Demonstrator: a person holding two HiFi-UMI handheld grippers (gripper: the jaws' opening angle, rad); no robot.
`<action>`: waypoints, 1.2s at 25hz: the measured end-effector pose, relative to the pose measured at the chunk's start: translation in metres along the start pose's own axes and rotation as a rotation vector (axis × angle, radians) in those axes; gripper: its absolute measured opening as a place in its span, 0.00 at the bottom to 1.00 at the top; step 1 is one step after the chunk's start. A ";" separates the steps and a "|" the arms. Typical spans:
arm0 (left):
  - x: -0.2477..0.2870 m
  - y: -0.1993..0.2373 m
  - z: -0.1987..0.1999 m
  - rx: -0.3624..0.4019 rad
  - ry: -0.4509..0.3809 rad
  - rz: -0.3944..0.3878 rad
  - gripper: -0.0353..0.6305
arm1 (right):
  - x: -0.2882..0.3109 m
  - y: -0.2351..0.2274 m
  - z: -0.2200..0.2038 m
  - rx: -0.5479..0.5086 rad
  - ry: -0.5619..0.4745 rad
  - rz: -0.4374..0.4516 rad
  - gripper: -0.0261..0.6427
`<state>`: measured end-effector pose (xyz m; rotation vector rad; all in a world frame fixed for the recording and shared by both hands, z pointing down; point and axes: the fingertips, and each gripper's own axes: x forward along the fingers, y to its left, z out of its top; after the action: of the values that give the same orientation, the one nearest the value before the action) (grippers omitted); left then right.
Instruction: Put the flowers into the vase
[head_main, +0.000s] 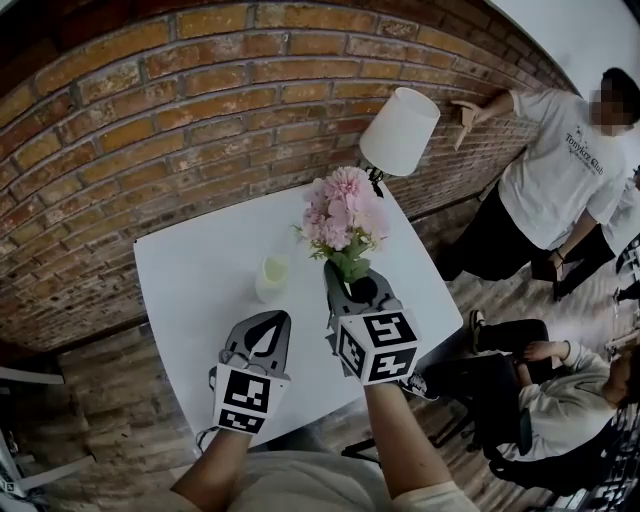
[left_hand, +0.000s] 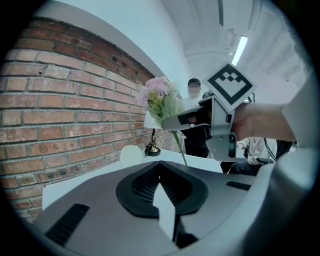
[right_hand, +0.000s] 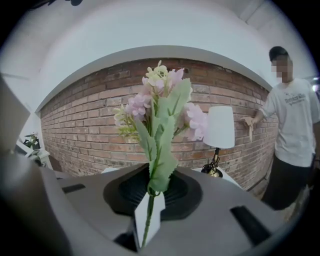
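My right gripper (head_main: 345, 285) has its fingers clenched on the thin green stem of the flowers (head_main: 343, 212). In the right gripper view the stem runs up through the narrow slit between the two pads. A serrated leaf sits just above them, and the pink and cream heads stand upright beyond it. The bunch is clear of the counter (head_main: 190, 300), over its right half, and is not in the vase (head_main: 272, 275). The vase is a pale, empty cup standing near the middle of the counter, to the left of the stem.

My left gripper (head_main: 265, 330) has its fingers pressed together with nothing between them. It hovers over the near left part of the counter, short of the vase and pointing toward it.

The only markings I can make out on the rig are the black-and-white square codes on the two cubes. A person standing by the brick wall (head_main: 200, 110) wears a white shirt with print across the chest, too small for me to read with certainty.

My right forearm reaches in from the near edge, with the cube's top face turned up toward the head camera. The left forearm comes in lower, beside it. A white-shaded lamp (head_main: 400, 130) stands at the far right corner.
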<state>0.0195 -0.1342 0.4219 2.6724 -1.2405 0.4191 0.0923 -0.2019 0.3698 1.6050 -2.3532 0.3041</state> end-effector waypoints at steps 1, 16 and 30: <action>-0.001 0.001 0.001 0.000 -0.001 0.001 0.06 | 0.000 0.001 0.003 0.000 -0.011 0.001 0.12; -0.009 0.012 0.004 -0.002 -0.011 0.013 0.06 | -0.003 0.034 0.046 -0.034 -0.145 0.059 0.12; -0.015 0.026 0.008 0.004 -0.021 0.044 0.06 | -0.004 0.062 0.084 -0.077 -0.290 0.118 0.12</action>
<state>-0.0088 -0.1419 0.4106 2.6639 -1.3085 0.4004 0.0270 -0.2033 0.2885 1.5674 -2.6440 0.0023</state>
